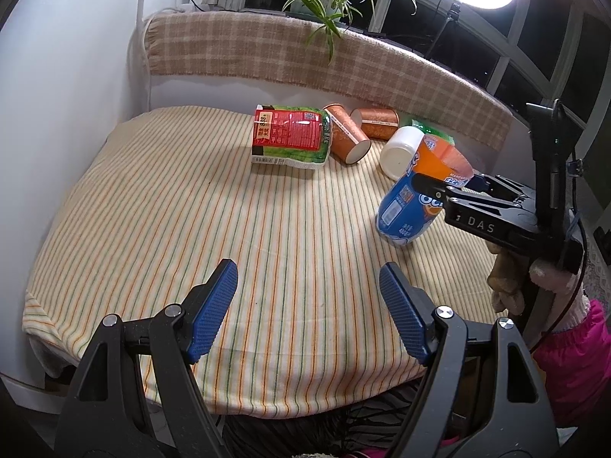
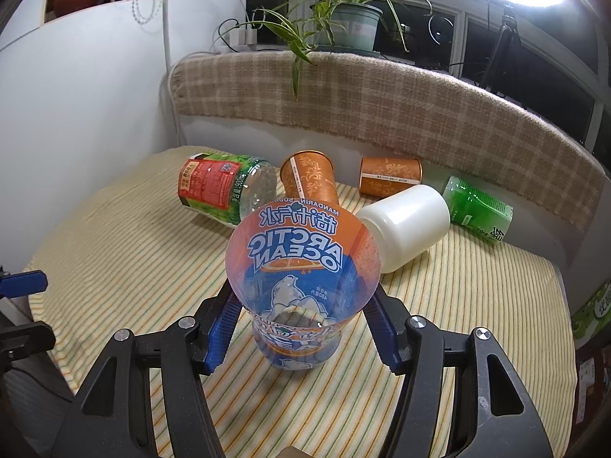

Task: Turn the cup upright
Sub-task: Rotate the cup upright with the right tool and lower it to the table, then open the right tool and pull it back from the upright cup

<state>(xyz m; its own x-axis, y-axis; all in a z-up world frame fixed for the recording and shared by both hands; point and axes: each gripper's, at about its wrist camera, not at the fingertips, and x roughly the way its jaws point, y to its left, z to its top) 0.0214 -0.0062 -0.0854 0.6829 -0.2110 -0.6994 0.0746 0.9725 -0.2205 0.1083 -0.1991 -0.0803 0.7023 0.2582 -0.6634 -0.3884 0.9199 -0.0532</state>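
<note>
A: Right gripper (image 2: 301,328): black frame, blue ribbed pads (image 2: 223,324) closed onto the clear plastic cup with orange-and-blue "ARCTIC OCEAN" print (image 2: 301,267). Thin glossy wall, flared mouth tilted up and toward the camera, narrow base resting on the cloth.

B: Where on the table?

A: Near the right edge of the table with the cream terry cloth striped orange and green (image 2: 114,236), about midway front to back. In the left wrist view the cup (image 1: 416,194) leans with its rim raised.

B: Left gripper (image 1: 307,305)?

A: Fingers spread wide, nothing between them, over the front edge.

B: Other items?

A: Toward the back edge, all lying on their sides: a crinkled clear bottle with red-and-green label (image 2: 221,187), two orange paper cups with a pale floral pattern (image 2: 311,179) (image 2: 389,175), a smooth white plastic jar (image 2: 404,225), a green carton (image 2: 477,206).
</note>
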